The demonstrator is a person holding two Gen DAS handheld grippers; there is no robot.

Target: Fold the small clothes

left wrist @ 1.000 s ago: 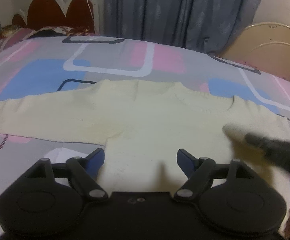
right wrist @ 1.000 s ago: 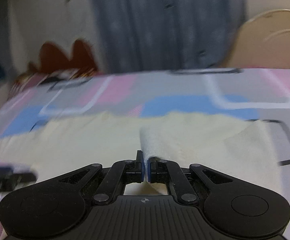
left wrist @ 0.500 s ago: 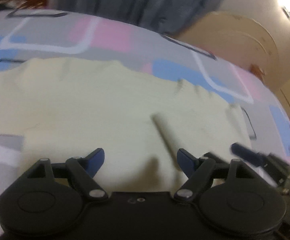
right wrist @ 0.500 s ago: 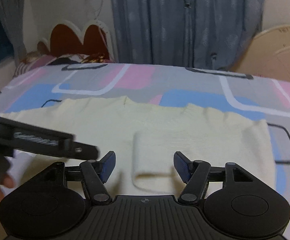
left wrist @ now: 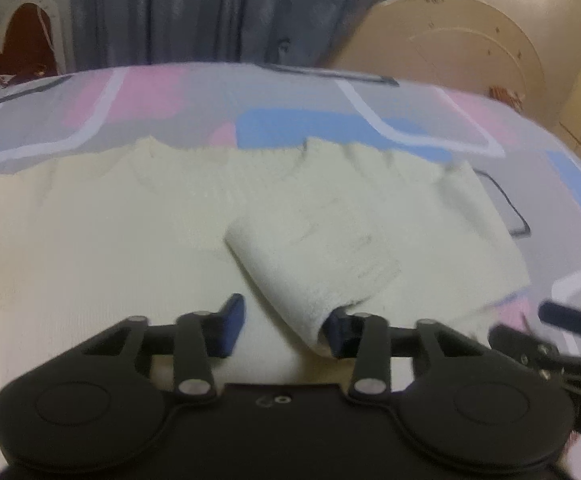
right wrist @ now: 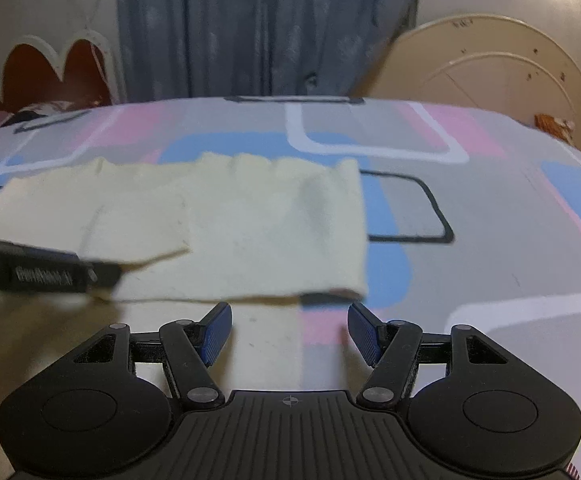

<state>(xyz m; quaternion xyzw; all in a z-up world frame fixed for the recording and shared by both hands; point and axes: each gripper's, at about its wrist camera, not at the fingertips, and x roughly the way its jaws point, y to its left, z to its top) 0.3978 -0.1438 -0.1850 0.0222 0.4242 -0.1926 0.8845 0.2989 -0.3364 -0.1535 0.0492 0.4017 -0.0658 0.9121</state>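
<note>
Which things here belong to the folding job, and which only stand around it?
Belong to the job:
- cream sweater with its sleeve folded across the body
- left gripper, its jaws just closing around the cuff
- right gripper, open, nothing between its jaws

Only around:
- patterned bedsheet
- grey curtain
- headboard

Patterned bedsheet, grey curtain, scalloped headboard, cream arched board

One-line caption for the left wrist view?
Left gripper closing beside the folded-in sleeve of a cream sweater spread on a patterned bedsheet.
</note>
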